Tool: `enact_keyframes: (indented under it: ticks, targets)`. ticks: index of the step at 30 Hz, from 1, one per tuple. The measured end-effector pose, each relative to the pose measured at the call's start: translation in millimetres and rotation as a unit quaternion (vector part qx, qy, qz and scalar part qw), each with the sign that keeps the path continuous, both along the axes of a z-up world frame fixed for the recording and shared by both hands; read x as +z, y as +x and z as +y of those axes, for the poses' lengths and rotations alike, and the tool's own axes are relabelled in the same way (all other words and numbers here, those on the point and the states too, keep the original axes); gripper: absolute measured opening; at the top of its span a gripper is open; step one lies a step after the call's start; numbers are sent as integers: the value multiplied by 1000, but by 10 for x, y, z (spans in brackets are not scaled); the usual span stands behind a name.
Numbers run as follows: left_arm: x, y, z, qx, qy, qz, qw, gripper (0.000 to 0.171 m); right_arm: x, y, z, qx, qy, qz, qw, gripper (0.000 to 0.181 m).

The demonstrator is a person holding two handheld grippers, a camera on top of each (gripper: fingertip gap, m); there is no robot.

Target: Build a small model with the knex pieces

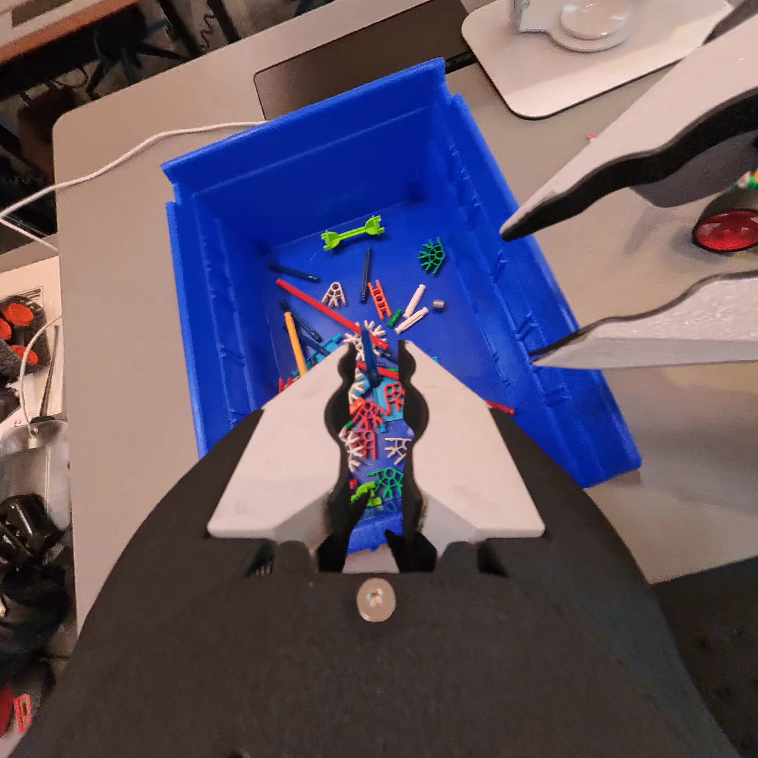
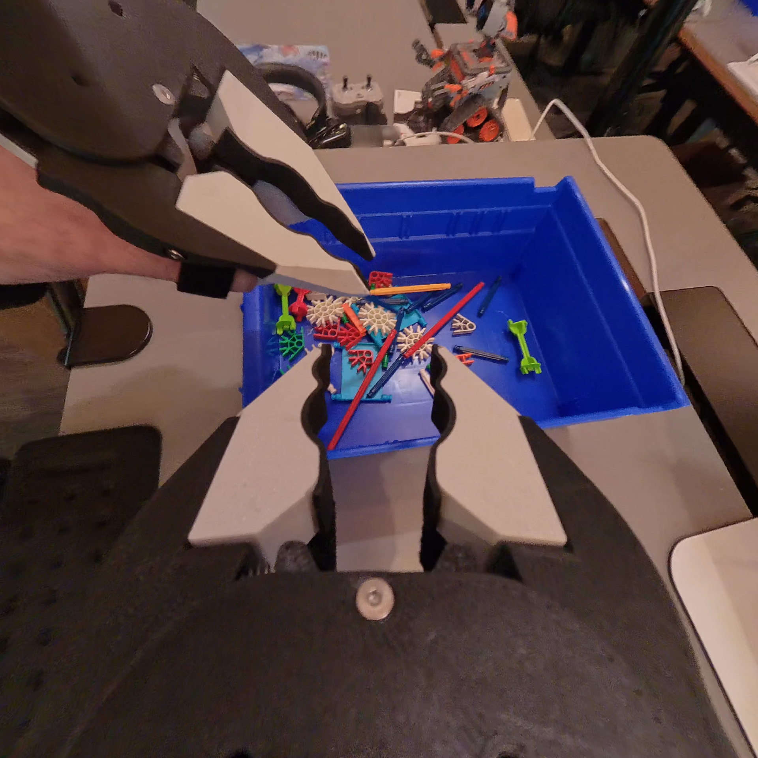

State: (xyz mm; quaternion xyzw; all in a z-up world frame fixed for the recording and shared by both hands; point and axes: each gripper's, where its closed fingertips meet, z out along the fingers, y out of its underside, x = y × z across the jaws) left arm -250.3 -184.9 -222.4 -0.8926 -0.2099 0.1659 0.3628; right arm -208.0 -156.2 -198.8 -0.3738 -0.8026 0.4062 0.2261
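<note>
Blue bin (image 1: 311,172) on grey table (image 1: 123,311), holding loose construction-toy pieces: long red rod (image 2: 371,383), lime connector (image 2: 523,346), white snowflake connectors (image 2: 376,318), yellow rod (image 1: 294,342), green fan connector (image 1: 431,255). Left gripper (image 1: 375,348) above pile, fingers narrowly parted, short dark blue rod (image 1: 368,356) between tips; firm grip unclear. Right gripper (image 2: 379,352) at bin's near wall, spread wide, empty.
</note>
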Motion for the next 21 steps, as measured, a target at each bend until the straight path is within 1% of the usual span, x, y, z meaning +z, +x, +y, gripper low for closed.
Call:
enact_keyframes:
  ticks: [3, 4, 5, 6, 7, 9, 10, 11, 12, 14, 15, 17, 19, 20, 21]
  targets:
    - [104, -97, -94, -11, 1, 23, 1000, 20, 5, 43, 83, -28, -18, 11, 999, 50]
    - [148, -133, -99, -18, -1, 23, 1000, 25, 0, 82, 150, -42, -21, 10, 999, 50]
    - [220, -158, -66, -30, 5, 21, 999, 34, 7, 132, 234, -57, -26, 13, 998, 50]
    - [320, -181, -6, -38, 21, 20, 999, 37, 17, 199, 325, -71, -32, 16, 997, 50]
    - [432, -173, 87, -52, 41, 16, 998, 37, 17, 288, 432, -87, -35, 13, 996, 50]
    - [633, -9, 380, -99, 86, -1, 991, 37, 11, 511, 759, -136, -21, 11, 990, 55]
    - [706, 122, 548, -125, 104, -7, 987, 37, 21, 648, 954, -165, -16, 13, 986, 57]
    - [744, 298, 723, -157, 116, -19, 981, 38, 18, 805, 1162, -192, -10, 12, 981, 62]
    - [753, 489, 894, -189, 123, -33, 974, 39, -12, 980, 1385, -221, -2, 5, 975, 63]
    - [734, 854, 1225, -239, 142, -52, 959, 40, -113, 1368, 1856, -283, 13, -20, 959, 65]
    - [675, 1047, 1382, -264, 143, -68, 951, 41, -170, 1572, 2074, -313, 14, -33, 949, 65]
    - [500, 1276, 1677, -288, 136, -78, 945, 44, -335, 1972, 2417, -364, 2, -65, 929, 70]
    - [262, 1424, 1958, -301, 123, -104, 940, 53, -574, 2339, 2591, -398, -17, -108, 911, 75]
    - [151, 1454, 2088, -296, 117, -126, 940, 59, -700, 2495, 2614, -411, -30, -131, 902, 78]
    - [76, 1478, 2213, -294, 118, -145, 937, 59, -821, 2625, 2595, -419, -46, -152, 894, 81]
